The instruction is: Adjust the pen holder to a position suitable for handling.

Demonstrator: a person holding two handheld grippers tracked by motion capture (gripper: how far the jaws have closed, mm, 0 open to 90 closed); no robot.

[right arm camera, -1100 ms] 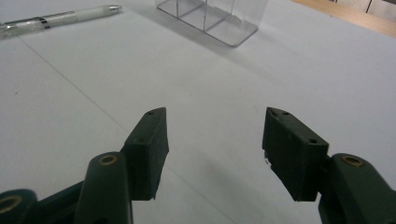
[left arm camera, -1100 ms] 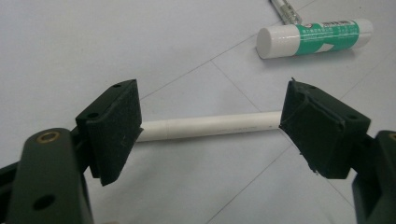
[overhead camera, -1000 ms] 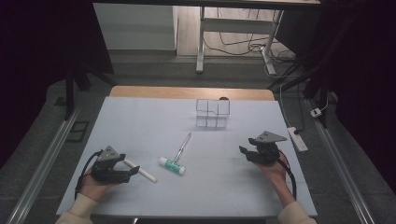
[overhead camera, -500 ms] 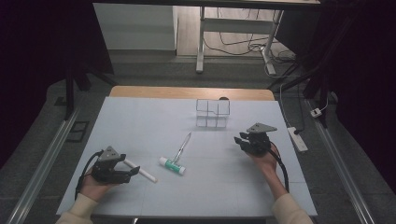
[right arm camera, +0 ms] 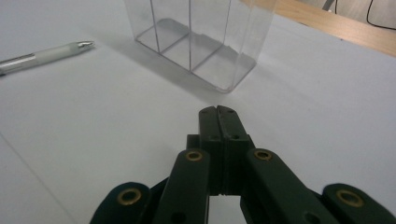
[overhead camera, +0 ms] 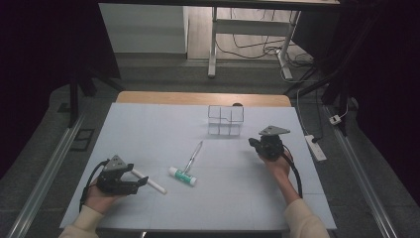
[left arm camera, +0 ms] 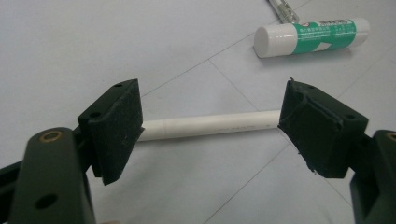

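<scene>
My left gripper (overhead camera: 140, 182) (left arm camera: 212, 123) is open low over the table at the front left, its jaws spread on either side of a white stick (overhead camera: 148, 181) (left arm camera: 210, 125) that lies flat between them, untouched. A green-and-white glue stick (overhead camera: 182, 176) (left arm camera: 312, 35) lies just beyond, next to a silver pen (overhead camera: 192, 156) (right arm camera: 44, 55). My right gripper (overhead camera: 253, 143) (right arm camera: 218, 114) is shut with nothing in it, pointing at the clear divided box (overhead camera: 225, 119) (right arm camera: 201, 32) at mid-back.
The white table top (overhead camera: 148, 129) has a wooden strip (overhead camera: 198, 98) along its far edge. A white power strip (overhead camera: 315, 147) lies off the right side. Desk legs and cables (overhead camera: 257, 47) stand on the floor beyond.
My right gripper has moved forward and left, toward the clear box. My left gripper has stayed around the white stick.
</scene>
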